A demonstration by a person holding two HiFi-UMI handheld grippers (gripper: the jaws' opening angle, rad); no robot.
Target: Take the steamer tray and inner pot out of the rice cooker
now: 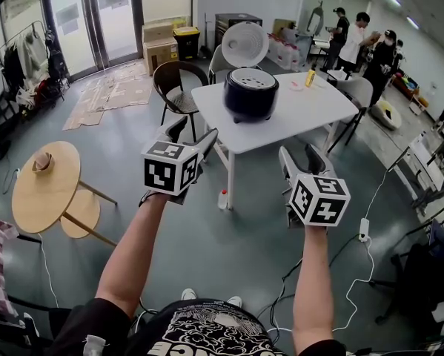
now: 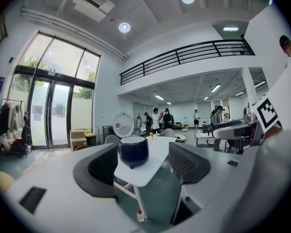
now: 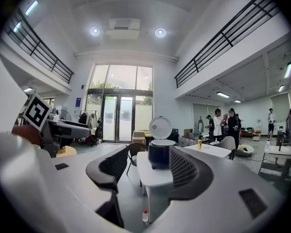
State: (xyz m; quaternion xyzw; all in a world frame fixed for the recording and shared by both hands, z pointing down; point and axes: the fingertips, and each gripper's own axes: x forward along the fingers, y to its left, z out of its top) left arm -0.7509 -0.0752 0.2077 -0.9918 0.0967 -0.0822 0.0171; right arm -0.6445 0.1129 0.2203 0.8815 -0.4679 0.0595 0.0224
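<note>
While we stand well back from the white table, we hold both grippers out level towards it, over the bare grey floor on our side. Our left gripper has its jaws spread wide, and in its own view nothing sits between the dark pads; we only see the table far beyond the gap. Our right gripper is likewise parted and empty, its ribbed pad touching nothing. On the table, close to the corner nearest us, stands the black rice cooker, with its round white lid tipped up and open behind it. A white steamer tray with small holes rests in the cooker's mouth; the inner pot lies under it and we cannot make it out. Further back on the table stands a small yellow bottle. A dark chair sits at the table's left side, and a little bottle stands on the floor by the table's near leg. Beyond the table's far right corner, several people gather. A round wooden table stands well to the white table's left.
</note>
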